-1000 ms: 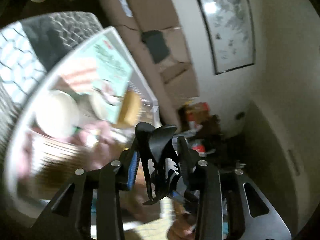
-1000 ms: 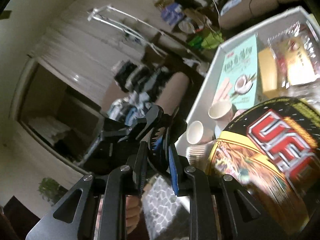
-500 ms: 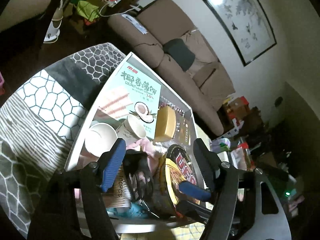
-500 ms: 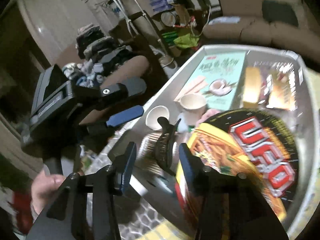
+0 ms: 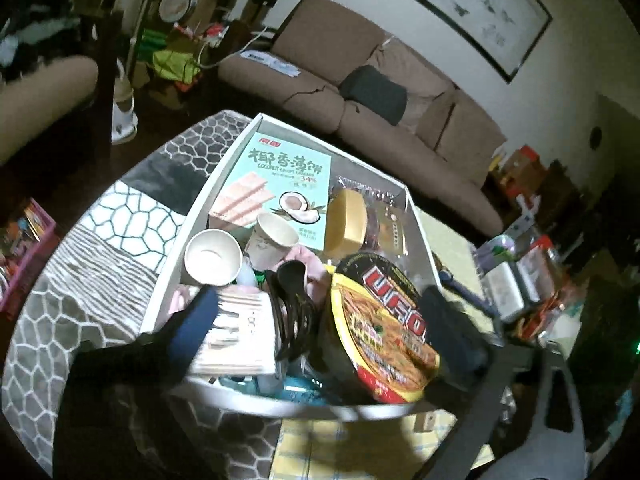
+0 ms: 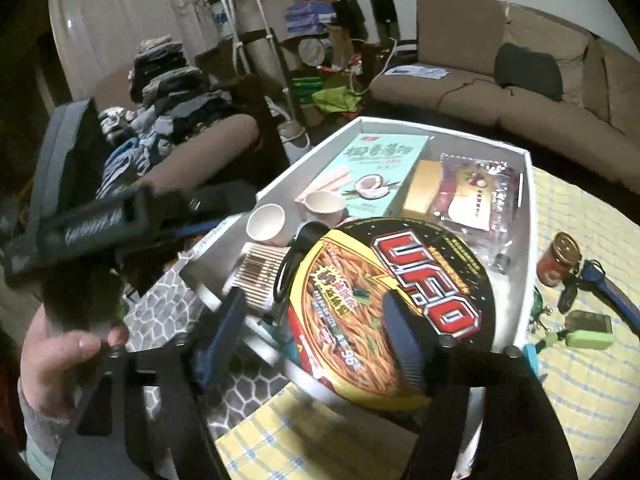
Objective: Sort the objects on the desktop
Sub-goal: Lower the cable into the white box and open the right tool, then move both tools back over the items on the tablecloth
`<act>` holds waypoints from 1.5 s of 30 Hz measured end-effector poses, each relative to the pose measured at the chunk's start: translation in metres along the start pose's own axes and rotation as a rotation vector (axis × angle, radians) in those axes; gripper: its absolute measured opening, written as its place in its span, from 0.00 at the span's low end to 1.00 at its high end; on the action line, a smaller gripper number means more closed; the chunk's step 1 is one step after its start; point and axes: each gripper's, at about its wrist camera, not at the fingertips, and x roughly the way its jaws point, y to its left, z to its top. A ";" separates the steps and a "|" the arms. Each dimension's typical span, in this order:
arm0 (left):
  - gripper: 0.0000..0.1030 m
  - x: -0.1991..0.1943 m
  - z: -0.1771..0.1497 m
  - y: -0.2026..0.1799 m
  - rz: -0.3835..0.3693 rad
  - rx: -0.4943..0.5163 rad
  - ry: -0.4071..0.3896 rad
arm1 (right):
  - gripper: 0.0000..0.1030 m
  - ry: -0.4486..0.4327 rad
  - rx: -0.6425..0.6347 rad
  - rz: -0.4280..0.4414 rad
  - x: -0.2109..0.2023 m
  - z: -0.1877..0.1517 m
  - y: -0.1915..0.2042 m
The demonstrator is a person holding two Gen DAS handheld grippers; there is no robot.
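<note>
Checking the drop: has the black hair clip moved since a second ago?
Yes. The black hair clip left the tools and now lies in the white tray, beside the UFO noodle bowl.

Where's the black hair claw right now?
The black hair claw lies in the white box, between the cotton swab pack and UFO noodle bowl.

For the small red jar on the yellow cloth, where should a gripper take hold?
Grip the red jar across its round body just under the gold lid, coming from above: it stands upright outside the white box. Keys lie close beside it, so a low side approach looks crowded.
</note>
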 end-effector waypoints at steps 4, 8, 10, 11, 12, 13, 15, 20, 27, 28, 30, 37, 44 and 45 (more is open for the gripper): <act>1.00 -0.008 -0.006 -0.015 0.055 0.063 -0.028 | 0.94 -0.008 0.014 -0.011 -0.017 -0.009 -0.005; 1.00 -0.020 -0.015 -0.027 0.120 0.105 -0.071 | 1.00 -0.003 0.024 -0.039 -0.033 -0.019 -0.009; 1.00 -0.024 -0.022 -0.032 0.136 0.124 -0.084 | 1.00 -0.003 0.027 -0.050 -0.040 -0.024 -0.013; 1.00 -0.025 -0.025 -0.034 0.134 0.130 -0.083 | 1.00 -0.004 0.033 -0.056 -0.046 -0.027 -0.016; 1.00 -0.026 -0.028 -0.037 0.132 0.137 -0.080 | 1.00 -0.005 0.039 -0.059 -0.050 -0.029 -0.018; 1.00 -0.027 -0.033 -0.041 0.136 0.148 -0.078 | 1.00 -0.008 0.049 -0.063 -0.055 -0.033 -0.022; 1.00 -0.027 -0.039 -0.047 0.146 0.166 -0.074 | 1.00 -0.014 0.061 -0.071 -0.064 -0.037 -0.027; 1.00 -0.024 -0.058 -0.062 0.147 0.201 -0.057 | 1.00 -0.035 0.095 -0.094 -0.089 -0.054 -0.043; 1.00 -0.024 -0.097 -0.089 0.109 0.261 -0.036 | 1.00 -0.072 0.171 -0.134 -0.131 -0.085 -0.087; 1.00 -0.024 -0.105 -0.097 0.091 0.281 -0.030 | 1.00 -0.078 0.186 -0.141 -0.137 -0.090 -0.095; 1.00 -0.025 -0.120 -0.112 0.072 0.324 -0.024 | 1.00 -0.093 0.222 -0.159 -0.150 -0.101 -0.113; 1.00 -0.007 -0.187 -0.174 -0.028 0.479 0.068 | 1.00 -0.114 0.368 -0.243 -0.176 -0.147 -0.177; 0.91 0.034 -0.226 -0.203 -0.019 0.548 0.119 | 1.00 -0.144 0.495 -0.225 -0.176 -0.190 -0.217; 0.86 0.040 -0.229 -0.202 -0.008 0.547 0.124 | 1.00 -0.134 0.501 -0.228 -0.174 -0.192 -0.219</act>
